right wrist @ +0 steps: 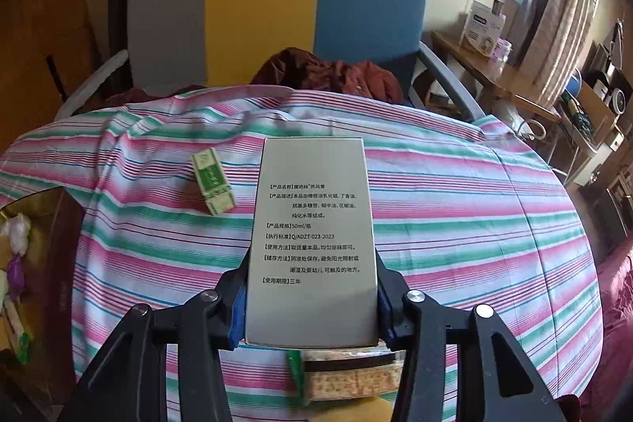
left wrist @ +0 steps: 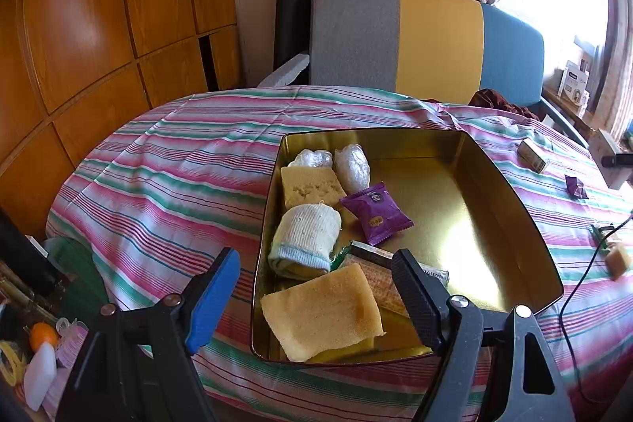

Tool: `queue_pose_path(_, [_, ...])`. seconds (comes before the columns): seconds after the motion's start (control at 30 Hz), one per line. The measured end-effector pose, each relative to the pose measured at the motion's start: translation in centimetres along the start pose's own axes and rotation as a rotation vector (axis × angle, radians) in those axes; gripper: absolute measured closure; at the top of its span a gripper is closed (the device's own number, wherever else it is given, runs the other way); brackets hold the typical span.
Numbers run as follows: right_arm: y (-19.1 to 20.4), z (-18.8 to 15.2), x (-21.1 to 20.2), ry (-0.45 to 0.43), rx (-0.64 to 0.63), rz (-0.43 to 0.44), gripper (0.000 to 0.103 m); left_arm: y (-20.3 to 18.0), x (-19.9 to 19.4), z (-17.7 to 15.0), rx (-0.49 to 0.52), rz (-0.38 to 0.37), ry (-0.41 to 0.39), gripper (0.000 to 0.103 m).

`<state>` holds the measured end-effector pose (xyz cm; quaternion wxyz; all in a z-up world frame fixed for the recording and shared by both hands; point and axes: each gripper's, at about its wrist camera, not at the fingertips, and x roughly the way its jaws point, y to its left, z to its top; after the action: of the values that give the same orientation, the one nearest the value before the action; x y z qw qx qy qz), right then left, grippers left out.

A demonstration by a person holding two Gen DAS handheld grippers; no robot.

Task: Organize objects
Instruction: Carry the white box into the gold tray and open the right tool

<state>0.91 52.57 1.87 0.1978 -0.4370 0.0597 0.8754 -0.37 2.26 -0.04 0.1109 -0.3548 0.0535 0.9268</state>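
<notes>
Box (right wrist: 312,244) in right gripper (right wrist: 312,307) hides cracker pack (right wrist: 352,378) beneath

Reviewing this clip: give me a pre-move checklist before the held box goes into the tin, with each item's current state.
1. Right gripper grips the grey box on both sides: ok.
2. Box lifted off the striped cloth: ok.
3. Gold tin has bare floor on its right half: ok.
4. Left gripper open and empty: ok.
5. Left gripper clear of the drop path: cannot tell.
6. Small green box remains outside the tin: not ok.
</notes>
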Motion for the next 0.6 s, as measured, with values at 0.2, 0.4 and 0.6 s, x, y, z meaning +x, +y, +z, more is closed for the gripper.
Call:
queue_pose_path(0.2, [6.8,1.0,-2.2,-0.025,-0.102,0.13,0.054,0.6,0.1,-0.2,-0.016,-0.003,0.001,0.023])
queue_pose_path(0.4, [14.3,0.8,-3.3,0.002,-0.191,0.284,0.054,1.0,0.0,-0.3,-0.028,-0.007,-0.002,0.022])
queue_pose_path(0.6, [22.4,-0.3,-3.4,0.069,-0.263,0.43,0.054,2.2,-0.1,-0.3,-0.077,-0.017,-0.016,0.018])
